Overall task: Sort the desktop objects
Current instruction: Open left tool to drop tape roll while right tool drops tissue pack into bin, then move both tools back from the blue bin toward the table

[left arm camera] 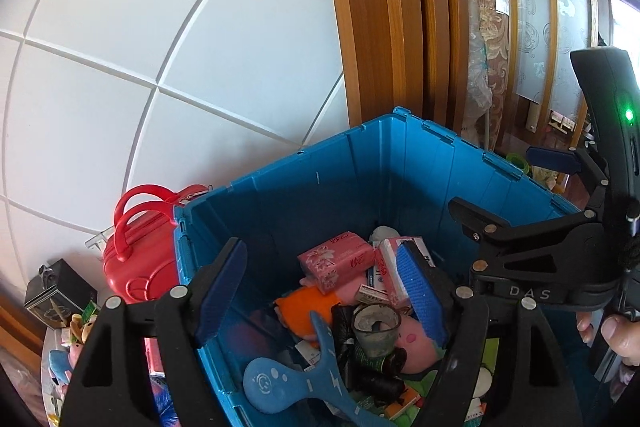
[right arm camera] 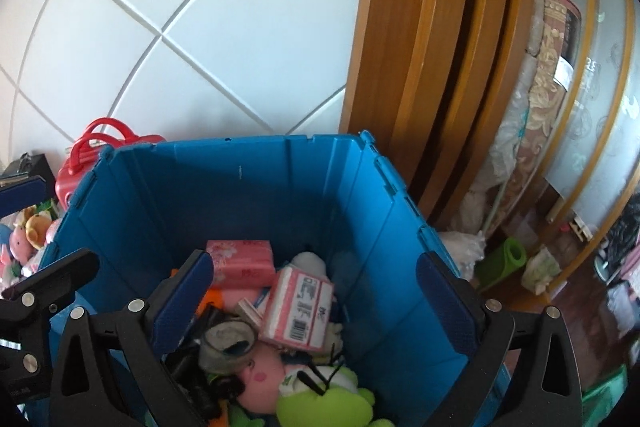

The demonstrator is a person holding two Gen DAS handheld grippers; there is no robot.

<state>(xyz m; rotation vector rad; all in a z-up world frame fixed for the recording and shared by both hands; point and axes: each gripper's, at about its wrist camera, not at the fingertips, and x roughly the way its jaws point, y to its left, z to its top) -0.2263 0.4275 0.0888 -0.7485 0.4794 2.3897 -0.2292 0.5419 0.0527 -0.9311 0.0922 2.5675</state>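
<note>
I have both hand-held grippers over the blue bin (left arm camera: 360, 171), looking down into it. My left hand-held gripper (left arm camera: 324, 291) is spread wide with nothing between its ribbed blue pads (left arm camera: 420, 291); the bin's left wall passes under it. Below it lie a blue plastic paddle (left arm camera: 296, 383), a pink soft tissue pack (left arm camera: 336, 261) and a grey cup (left arm camera: 376, 329), heaped together. My right hand-held gripper (right arm camera: 312, 303) is wide apart too, empty, above a pink-and-white box (right arm camera: 300, 311) and a green plush (right arm camera: 328, 403). A red case (left arm camera: 136, 251) stands just beside the bin's left wall. The pile's lower layers are hidden, and the plush is cut off at the frame edge.
</note>
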